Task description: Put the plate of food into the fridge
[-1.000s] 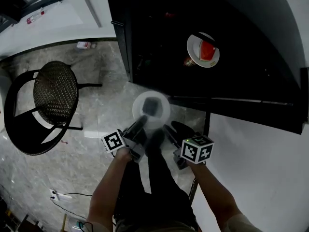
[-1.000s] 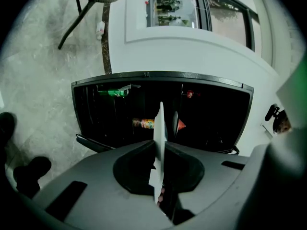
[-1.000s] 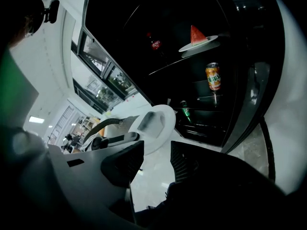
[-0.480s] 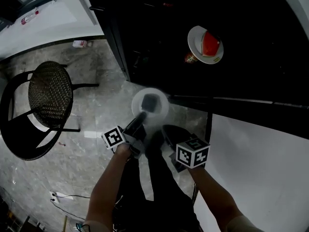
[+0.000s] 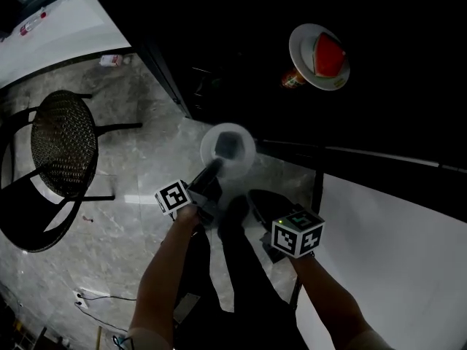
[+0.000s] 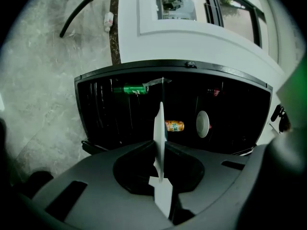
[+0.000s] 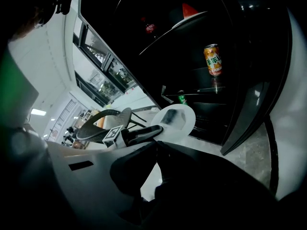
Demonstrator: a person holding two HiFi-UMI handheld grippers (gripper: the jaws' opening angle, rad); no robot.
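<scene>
Plate of food (image 5: 228,150) hangs over the floor (image 5: 131,195) just in front of the open fridge (image 5: 241,64), its near rim pinched in my left tongs (image 5: 213,172), while my right tongs (image 7: 157,143) are closed on nothing.

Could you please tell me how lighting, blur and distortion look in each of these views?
Head view: the open fridge is almost black inside, and the plate in the left gripper looks hazy and washed out. Left gripper view: strong fisheye bowing, dark corners, the plate crisp and edge-on. Right gripper view: the right gripper sits in deep shadow against a bright room.
</scene>
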